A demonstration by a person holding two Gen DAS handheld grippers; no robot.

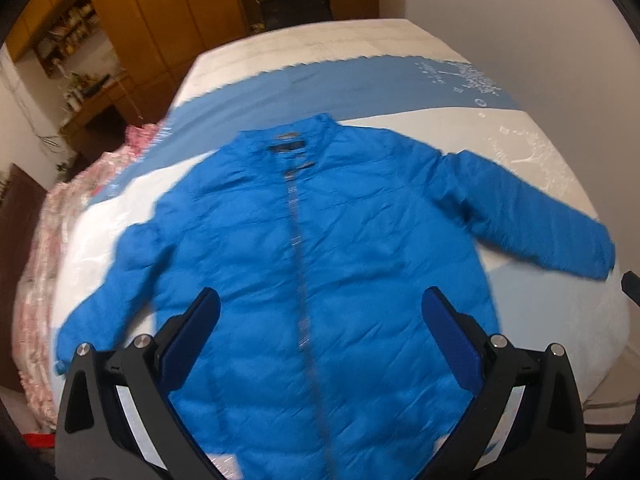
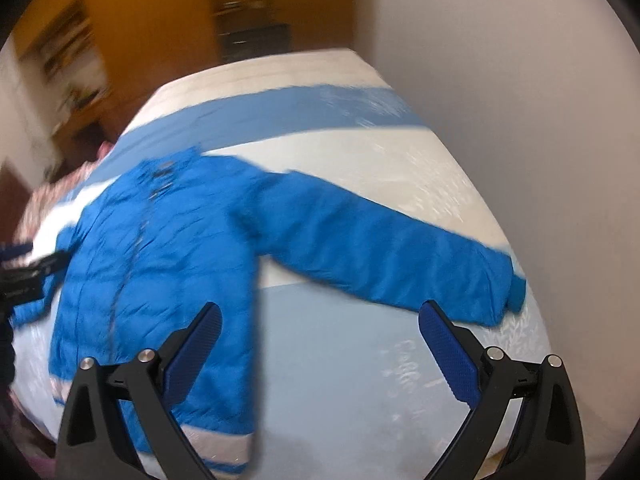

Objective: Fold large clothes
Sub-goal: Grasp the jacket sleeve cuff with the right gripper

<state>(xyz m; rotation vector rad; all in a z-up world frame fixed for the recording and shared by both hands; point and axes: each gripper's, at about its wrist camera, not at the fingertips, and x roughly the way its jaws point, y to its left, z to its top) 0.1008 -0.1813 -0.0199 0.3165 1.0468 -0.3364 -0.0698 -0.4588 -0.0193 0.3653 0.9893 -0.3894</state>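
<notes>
Blue puffer jacket (image 1: 320,248) is lying flat, front up, zipped, on the bed (image 1: 540,152), collar pointing away from both cameras, hem toward them. Left gripper (image 1: 320,312) is hovering above the lower body of the jacket, jaws spread wide, nothing between them; the zipper line is running roughly midway between its two blue pads (image 1: 196,328), slightly toward the left one. Both sleeves are lying spread out to the sides, the right sleeve (image 2: 392,248) angling out toward the wall-side edge of the bed. Right gripper (image 2: 320,320) is also standing wide open and empty, hanging over the pale blue bedcover patch just beside the jacket's right side edge; its left finger is overlapping the jacket body in view, its right finger sitting just below the sleeve cuff (image 2: 514,288). Contact with fabric is not visible for either gripper. Right wrist view is motion-blurred. Pink floral fabric (image 1: 52,240) is lying along the bed's left side. Wooden cabinets (image 1: 160,12) are standing behind the bed.
</notes>
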